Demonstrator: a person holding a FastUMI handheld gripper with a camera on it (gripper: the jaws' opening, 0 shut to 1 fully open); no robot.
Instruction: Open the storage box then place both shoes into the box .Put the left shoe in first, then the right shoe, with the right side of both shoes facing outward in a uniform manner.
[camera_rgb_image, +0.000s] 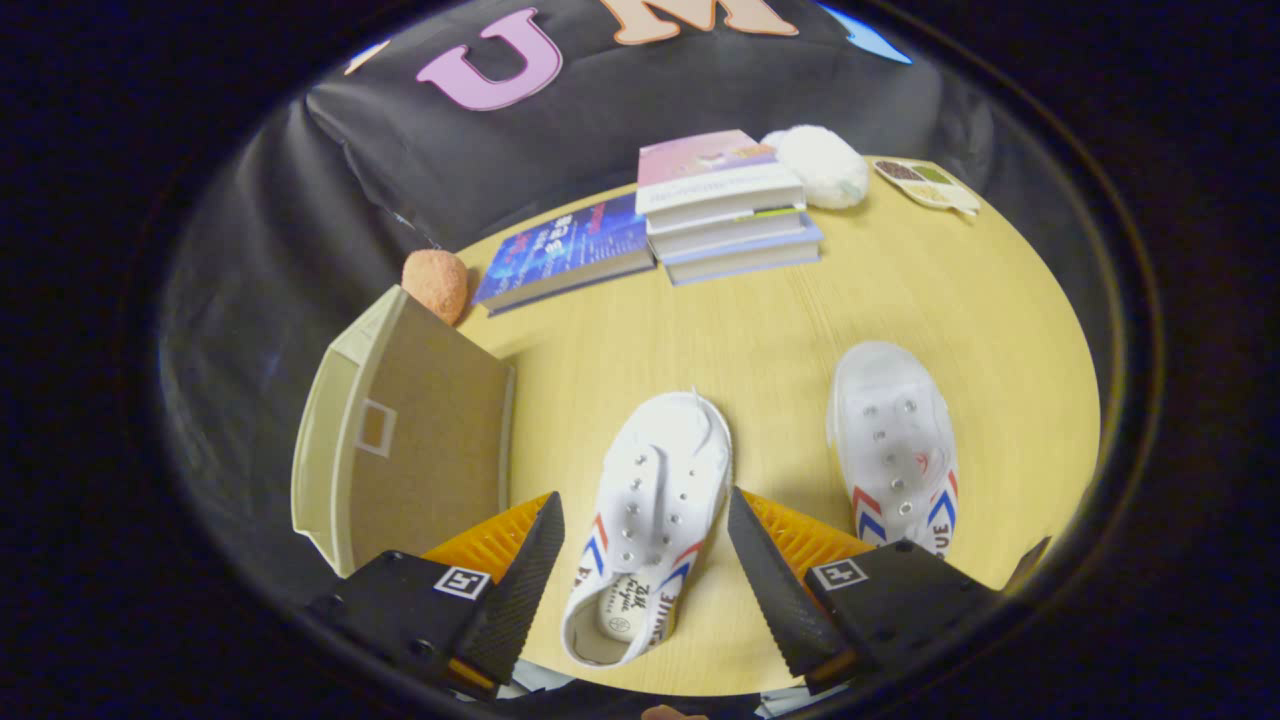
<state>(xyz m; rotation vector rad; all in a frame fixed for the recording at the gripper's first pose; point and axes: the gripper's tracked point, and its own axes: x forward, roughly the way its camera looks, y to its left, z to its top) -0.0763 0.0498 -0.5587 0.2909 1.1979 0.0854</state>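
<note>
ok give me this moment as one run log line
gripper: open, fingers astride white canvas shoe | second white canvas shoe: on table, beside | beige storage box: apart

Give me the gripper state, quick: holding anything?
Gripper: jaws open, straddling the nearer white shoe without touching it, holding nothing.

Two white shoes (648, 520) (893, 445) lie beside shut storage box (405, 440).
</note>
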